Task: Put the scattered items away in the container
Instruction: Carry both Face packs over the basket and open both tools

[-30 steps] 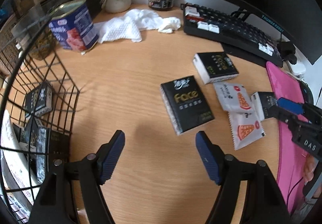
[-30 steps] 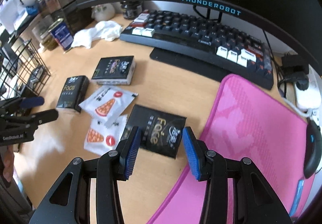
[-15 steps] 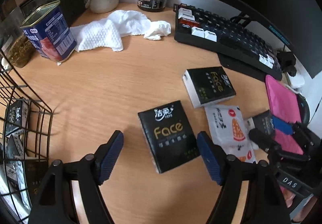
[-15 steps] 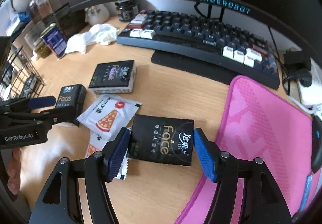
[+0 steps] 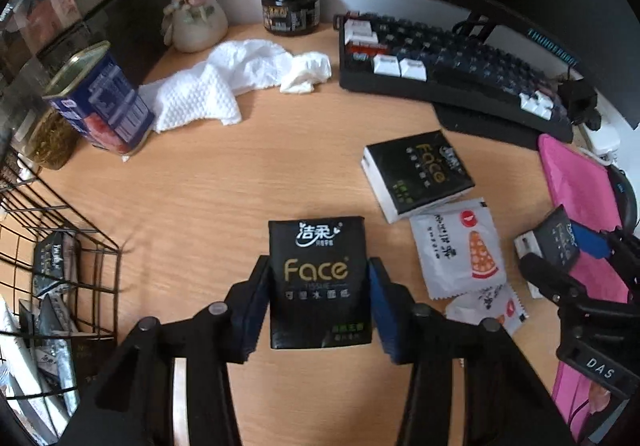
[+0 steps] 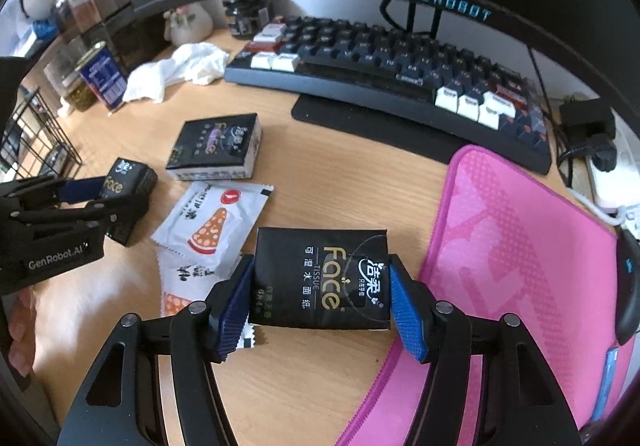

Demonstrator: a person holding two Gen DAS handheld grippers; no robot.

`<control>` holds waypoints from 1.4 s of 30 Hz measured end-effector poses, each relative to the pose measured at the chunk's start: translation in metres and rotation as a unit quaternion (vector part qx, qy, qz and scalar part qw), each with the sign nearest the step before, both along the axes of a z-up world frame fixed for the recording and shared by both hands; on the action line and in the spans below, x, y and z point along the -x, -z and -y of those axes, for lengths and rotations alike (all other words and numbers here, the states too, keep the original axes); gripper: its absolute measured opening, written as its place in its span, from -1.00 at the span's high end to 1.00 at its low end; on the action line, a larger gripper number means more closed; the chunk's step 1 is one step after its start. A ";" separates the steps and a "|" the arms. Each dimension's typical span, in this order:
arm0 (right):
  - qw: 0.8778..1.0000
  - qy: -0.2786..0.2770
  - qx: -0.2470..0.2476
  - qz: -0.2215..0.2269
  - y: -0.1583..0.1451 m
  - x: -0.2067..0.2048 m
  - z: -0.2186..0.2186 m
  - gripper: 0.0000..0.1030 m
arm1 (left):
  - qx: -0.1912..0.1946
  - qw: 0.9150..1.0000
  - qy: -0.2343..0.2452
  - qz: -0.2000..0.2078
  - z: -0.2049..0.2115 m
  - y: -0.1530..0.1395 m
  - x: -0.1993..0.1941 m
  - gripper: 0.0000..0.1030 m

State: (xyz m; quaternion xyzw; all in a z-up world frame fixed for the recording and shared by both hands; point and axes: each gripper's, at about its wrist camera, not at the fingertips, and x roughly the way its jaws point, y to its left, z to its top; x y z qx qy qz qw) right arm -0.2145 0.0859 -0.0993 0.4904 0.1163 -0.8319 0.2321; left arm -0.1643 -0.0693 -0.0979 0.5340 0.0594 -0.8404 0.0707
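A black "Face" tissue pack (image 5: 316,278) lies on the wooden desk between the blue pads of my left gripper (image 5: 319,262). Its jaws are closing and the pads touch the pack's two long sides. My right gripper (image 6: 320,266) holds a second black tissue pack (image 6: 320,282) crosswise, pads against both ends, beside the pink mat. A thicker boxed pack (image 5: 416,169) and two white pizza-print sachets (image 5: 460,250) lie between the grippers. The black wire basket (image 5: 60,246) stands at the left with several packs inside.
A dark keyboard (image 6: 380,65) and a monitor run along the back. The pink mouse mat (image 6: 520,246) and a mouse (image 6: 628,286) fill the right. At the back left are a white cloth (image 5: 224,85), a blue tin (image 5: 100,101), a dark jar (image 5: 290,7) and a small vase (image 5: 196,25).
My left gripper moved away from the basket to the tissue pack and narrowed onto it. My right gripper widened and came down around the other pack until its pads met the ends.
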 end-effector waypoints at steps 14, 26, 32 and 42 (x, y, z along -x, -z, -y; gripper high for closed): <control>0.996 -0.036 0.043 -0.063 -0.085 -0.050 0.020 -0.21 | 0.001 0.995 0.004 -0.096 0.012 -0.097 -0.058 -0.01; 0.970 -0.197 0.108 -0.088 -0.154 -0.127 0.174 -0.21 | 0.040 0.982 -0.118 -0.139 0.139 -0.150 -0.161 -0.01; 0.955 -0.265 0.114 -0.069 -0.148 -0.160 0.260 -0.21 | 0.020 0.975 -0.187 -0.118 0.211 -0.121 -0.206 -0.01; 0.951 -0.289 0.107 -0.027 -0.105 -0.159 0.290 -0.21 | -0.004 0.976 -0.185 -0.112 0.229 -0.100 -0.198 -0.01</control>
